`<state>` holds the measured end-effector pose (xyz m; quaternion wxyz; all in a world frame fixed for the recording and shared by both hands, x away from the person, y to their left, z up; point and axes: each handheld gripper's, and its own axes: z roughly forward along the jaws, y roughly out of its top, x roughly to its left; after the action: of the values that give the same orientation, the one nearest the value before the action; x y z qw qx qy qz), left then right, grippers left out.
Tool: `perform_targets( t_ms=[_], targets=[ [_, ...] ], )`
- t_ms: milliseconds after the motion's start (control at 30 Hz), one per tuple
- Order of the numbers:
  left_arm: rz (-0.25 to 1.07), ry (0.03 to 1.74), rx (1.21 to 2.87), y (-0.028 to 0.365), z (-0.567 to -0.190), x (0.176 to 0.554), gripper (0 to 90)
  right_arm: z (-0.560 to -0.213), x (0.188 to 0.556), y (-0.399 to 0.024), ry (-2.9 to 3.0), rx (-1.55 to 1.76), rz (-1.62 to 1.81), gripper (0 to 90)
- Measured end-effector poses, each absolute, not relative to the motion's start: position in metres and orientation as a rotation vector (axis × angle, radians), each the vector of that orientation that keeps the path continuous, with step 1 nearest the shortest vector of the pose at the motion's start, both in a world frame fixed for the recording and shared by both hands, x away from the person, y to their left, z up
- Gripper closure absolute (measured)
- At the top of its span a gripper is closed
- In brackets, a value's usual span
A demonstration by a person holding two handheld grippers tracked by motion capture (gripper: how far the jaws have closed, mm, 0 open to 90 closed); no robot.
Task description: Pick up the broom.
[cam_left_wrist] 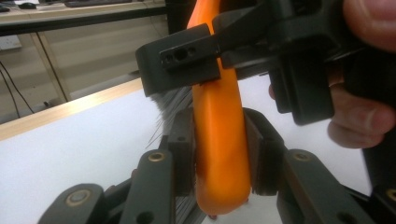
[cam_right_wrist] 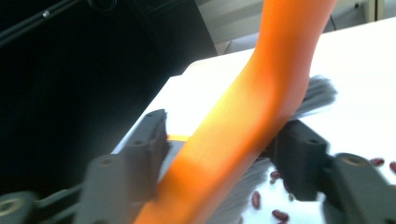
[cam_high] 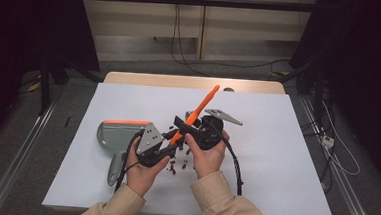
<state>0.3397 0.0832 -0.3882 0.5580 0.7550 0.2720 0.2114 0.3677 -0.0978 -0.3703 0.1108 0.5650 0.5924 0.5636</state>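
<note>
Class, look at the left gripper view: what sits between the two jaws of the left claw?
The orange brush handle stands between the jaws of the left claw, both pressing on it. The left gripper view shows this; the right claw closes around the handle higher up.

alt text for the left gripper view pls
An orange brush handle stands clamped between the left gripper's two black jaws, grey bristles behind it. The right gripper, held in a hand, closes around the handle higher up.

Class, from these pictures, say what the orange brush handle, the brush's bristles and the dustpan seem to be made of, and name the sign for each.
Orange brush handle: probably moulded plastic; smooth, even colour with a soft sheen. Bristles: thin grey strands, likely synthetic fibre, though that stays open. Dustpan: grey body with a dull shine, metal or plastic, I cannot tell which; its orange edge strip looks like plastic or rubber.
</note>
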Motion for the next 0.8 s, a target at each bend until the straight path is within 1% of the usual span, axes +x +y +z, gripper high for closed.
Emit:
perform_targets(
  t_ms=[133,167,200,233,267,300,333,433,533,700,800],
  targets=[
    [0.507,0.635,1.791,0.080,-0.391,0.339,61.1,-0.369,0.366,-0.100,1.719,1.725,1.698,57.0],
    [0.498,0.641,1.788,0.080,-0.392,0.340,57.8,-0.368,0.366,-0.101,1.706,1.746,1.715,62.0],
    [0.488,0.636,1.791,0.081,-0.393,0.342,56.1,-0.366,0.366,-0.104,1.697,1.730,1.751,69.9],
    [0.486,0.654,1.781,0.081,-0.394,0.342,56.1,-0.366,0.366,-0.104,1.697,1.730,1.751,69.9],
    [0.480,0.657,1.772,0.083,-0.394,0.343,52.7,-0.364,0.366,-0.104,1.693,1.696,1.713,69.9],
    [0.473,0.665,1.769,0.085,-0.393,0.344,44.1,-0.363,0.366,-0.106,1.706,1.657,1.683,70.0],
    [0.465,0.674,1.770,0.087,-0.393,0.345,44.1,-0.361,0.367,-0.110,1.718,1.645,1.672,70.0],
    [0.452,0.678,1.778,0.091,-0.392,0.347,38.0,-0.360,0.369,-0.121,1.726,1.642,1.668,70.0],
    [0.439,0.694,1.768,0.092,-0.392,0.348,28.7,-0.358,0.369,-0.131,1.761,1.602,1.622,70.0],
    [0.424,0.687,1.770,0.095,-0.390,0.349,20.3,-0.357,0.366,-0.148,1.813,1.560,1.562,70.0],
    [0.419,0.687,1.781,0.097,-0.388,0.350,17.6,-0.357,0.364,-0.161,1.821,1.546,1.541,70.0]
  ],
)
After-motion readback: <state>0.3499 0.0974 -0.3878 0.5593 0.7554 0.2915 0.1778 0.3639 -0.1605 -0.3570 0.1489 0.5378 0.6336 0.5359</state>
